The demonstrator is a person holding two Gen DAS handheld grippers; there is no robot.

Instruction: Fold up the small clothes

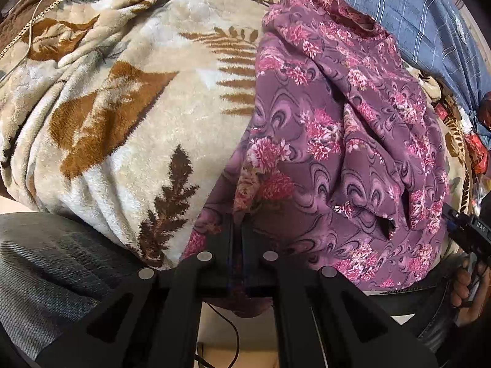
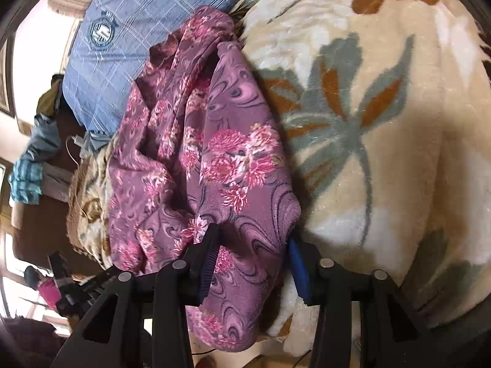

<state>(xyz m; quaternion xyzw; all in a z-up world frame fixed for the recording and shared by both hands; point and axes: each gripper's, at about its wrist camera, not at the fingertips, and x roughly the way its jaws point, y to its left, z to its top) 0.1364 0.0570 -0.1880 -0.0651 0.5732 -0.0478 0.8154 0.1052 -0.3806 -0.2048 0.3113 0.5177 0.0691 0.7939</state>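
Observation:
A purple garment with pink flowers [image 1: 337,141] lies crumpled on a cream plush blanket with brown leaves [image 1: 122,116]. My left gripper [image 1: 236,233] is shut on the garment's near left edge, fingers pressed together. In the right wrist view the same garment [image 2: 199,159] hangs over the blanket's edge [image 2: 383,122]. My right gripper [image 2: 251,245] is open, its jaws wide apart on either side of the garment's near fold, with the cloth lying between them. The right gripper also shows at the right edge of the left wrist view [image 1: 472,233].
A blue checked cloth [image 1: 399,3] lies behind the garment; it also shows in the right wrist view [image 2: 129,40]. My denim-clad leg [image 1: 46,257] is at lower left. Clutter sits beyond the bed's edge [image 2: 33,168]. A thin cord [image 1: 36,24] crosses the blanket's far left.

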